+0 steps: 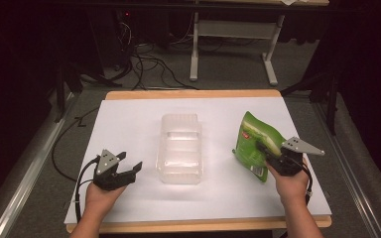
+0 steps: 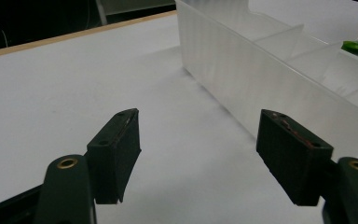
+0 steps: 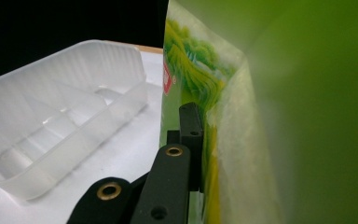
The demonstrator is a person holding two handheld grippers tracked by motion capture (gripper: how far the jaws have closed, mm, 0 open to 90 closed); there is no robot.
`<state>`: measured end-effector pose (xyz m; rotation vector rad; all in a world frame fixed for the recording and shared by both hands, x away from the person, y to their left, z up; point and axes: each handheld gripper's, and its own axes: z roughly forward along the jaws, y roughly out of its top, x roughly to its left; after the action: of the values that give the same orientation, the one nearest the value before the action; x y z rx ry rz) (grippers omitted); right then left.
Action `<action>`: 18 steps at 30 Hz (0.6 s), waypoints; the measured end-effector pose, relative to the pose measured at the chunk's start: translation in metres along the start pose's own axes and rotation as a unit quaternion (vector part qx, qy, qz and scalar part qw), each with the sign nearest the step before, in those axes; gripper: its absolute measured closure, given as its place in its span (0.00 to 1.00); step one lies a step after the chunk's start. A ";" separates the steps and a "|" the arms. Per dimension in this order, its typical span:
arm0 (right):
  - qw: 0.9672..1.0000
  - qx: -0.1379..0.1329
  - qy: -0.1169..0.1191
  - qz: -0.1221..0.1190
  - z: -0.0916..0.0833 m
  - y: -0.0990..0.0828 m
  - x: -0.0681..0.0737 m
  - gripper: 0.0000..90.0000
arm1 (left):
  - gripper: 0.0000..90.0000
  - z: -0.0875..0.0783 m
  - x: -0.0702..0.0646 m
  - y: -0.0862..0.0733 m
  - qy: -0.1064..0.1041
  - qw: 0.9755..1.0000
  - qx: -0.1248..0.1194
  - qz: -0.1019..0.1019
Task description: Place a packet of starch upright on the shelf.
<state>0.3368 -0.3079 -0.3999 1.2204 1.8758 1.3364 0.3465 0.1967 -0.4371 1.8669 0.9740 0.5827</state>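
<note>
Two grippers: right gripper (image 1: 270,157), frame right, clamps the green bag (image 1: 254,140) for lifting; left gripper (image 1: 124,171) waits wide beside the clear tray (image 1: 179,148).

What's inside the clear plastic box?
The box looks empty: just bare compartments split by dividers. Its cloudy walls blur the near corners, so something tiny there couldn't be ruled out.

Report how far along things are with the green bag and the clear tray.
Done: the right gripper has clamped the green bag and holds it tilted up off the white tabletop. In hand: the bag sits beside the clear tray, to its right, not over it. Left, if the tray is the goal: the compartments look empty. The left gripper waits open, holding nothing, left of the tray.
</note>
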 end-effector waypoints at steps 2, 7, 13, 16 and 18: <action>1.000 -0.004 0.001 0.000 -0.001 0.001 0.000 1.00 | 0.34 0.000 0.000 0.000 0.000 1.000 0.000 -0.002; 1.000 -0.022 0.012 -0.012 -0.005 0.007 0.006 1.00 | 0.34 -0.001 -0.001 0.001 -0.002 1.000 -0.003 -0.004; 0.998 -0.038 0.042 -0.017 -0.004 0.013 0.014 1.00 | 0.34 -0.001 -0.002 0.001 -0.002 1.000 -0.004 -0.002; 0.997 -0.045 0.056 -0.019 -0.002 0.017 0.020 1.00 | 0.34 0.000 -0.001 0.001 -0.001 1.000 -0.001 0.000; 0.997 -0.046 0.061 -0.021 -0.001 0.019 0.022 1.00 | 0.34 0.000 -0.001 0.001 -0.001 1.000 0.000 0.001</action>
<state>0.3329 -0.2867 -0.3804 1.0696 1.8878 1.4873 0.3458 0.1958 -0.4363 1.8679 0.9709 0.5810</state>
